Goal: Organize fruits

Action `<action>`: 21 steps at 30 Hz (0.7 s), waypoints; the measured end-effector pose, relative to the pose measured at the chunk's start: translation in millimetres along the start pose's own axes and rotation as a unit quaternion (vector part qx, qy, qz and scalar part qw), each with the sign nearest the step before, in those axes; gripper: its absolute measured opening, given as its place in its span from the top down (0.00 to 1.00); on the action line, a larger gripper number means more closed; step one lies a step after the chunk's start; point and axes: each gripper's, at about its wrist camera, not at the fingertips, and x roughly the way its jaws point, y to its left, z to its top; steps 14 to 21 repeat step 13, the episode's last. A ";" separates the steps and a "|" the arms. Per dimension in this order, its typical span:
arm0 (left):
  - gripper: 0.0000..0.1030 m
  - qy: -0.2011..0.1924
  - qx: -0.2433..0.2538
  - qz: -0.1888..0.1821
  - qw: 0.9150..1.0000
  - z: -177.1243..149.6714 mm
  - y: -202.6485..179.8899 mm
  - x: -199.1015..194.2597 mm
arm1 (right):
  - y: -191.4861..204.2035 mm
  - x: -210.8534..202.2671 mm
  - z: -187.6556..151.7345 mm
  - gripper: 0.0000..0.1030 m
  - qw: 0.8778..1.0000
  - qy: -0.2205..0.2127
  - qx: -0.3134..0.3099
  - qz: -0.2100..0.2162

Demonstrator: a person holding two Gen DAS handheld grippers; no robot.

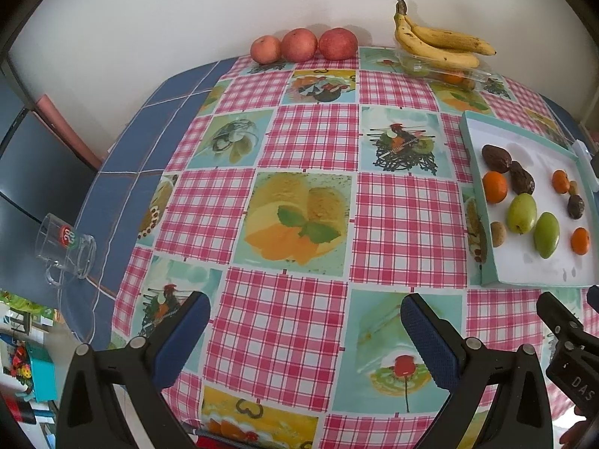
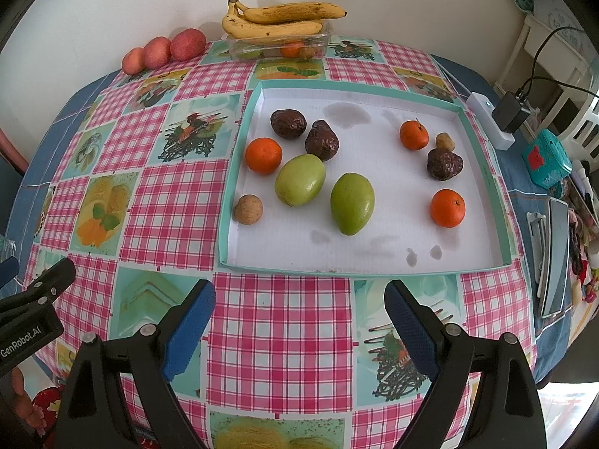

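Observation:
A shallow teal-rimmed tray (image 2: 239, 172) (image 1: 472, 172) holds two green fruits (image 2: 299, 179), three oranges (image 2: 263, 155), three dark wrinkled fruits (image 2: 288, 123) and two small brown ones (image 2: 248, 208). Three red apples (image 1: 299, 45) (image 2: 164, 51) sit at the table's far edge by the wall. Two bananas (image 1: 438, 43) (image 2: 277, 18) lie on a clear plastic box (image 2: 239, 48) holding more fruit. My right gripper (image 2: 299, 321) is open and empty, hovering just before the tray's near rim. My left gripper (image 1: 305, 331) is open and empty over the tablecloth, left of the tray.
A glass mug (image 1: 65, 247) stands at the table's left edge. Right of the tray lie a white power strip with a charger (image 2: 505, 116), a teal box (image 2: 548, 159) and a phone (image 2: 556, 254). The checked tablecloth (image 1: 299, 205) covers the table.

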 end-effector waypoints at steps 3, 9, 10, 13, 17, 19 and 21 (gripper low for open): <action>0.00 0.001 -0.002 0.001 1.000 0.0 0.3 -0.1 | -0.1 -0.2 0.1 0.11 1.000 0.000 0.000 0.000; 0.00 0.002 -0.005 0.001 1.000 -0.5 2.5 0.1 | -0.5 -0.2 0.0 0.11 1.000 0.000 -0.001 0.000; 0.00 0.002 -0.005 0.001 1.000 -0.4 2.6 0.3 | -0.4 -0.2 -0.1 0.11 1.000 0.000 -0.001 0.001; 0.00 0.003 -0.006 0.001 1.000 -0.6 2.5 0.4 | -0.8 -0.5 0.5 0.11 1.000 0.000 0.000 0.000; 0.00 0.003 -0.006 0.001 1.000 -0.6 2.5 0.4 | -0.8 -0.5 0.5 0.11 1.000 0.000 0.000 0.000; 0.00 0.003 -0.006 0.001 1.000 -0.6 2.5 0.4 | -0.8 -0.5 0.5 0.11 1.000 0.000 0.000 0.000; 0.00 0.003 -0.006 0.001 1.000 -0.6 2.5 0.4 | -0.8 -0.5 0.5 0.11 1.000 0.000 0.000 0.000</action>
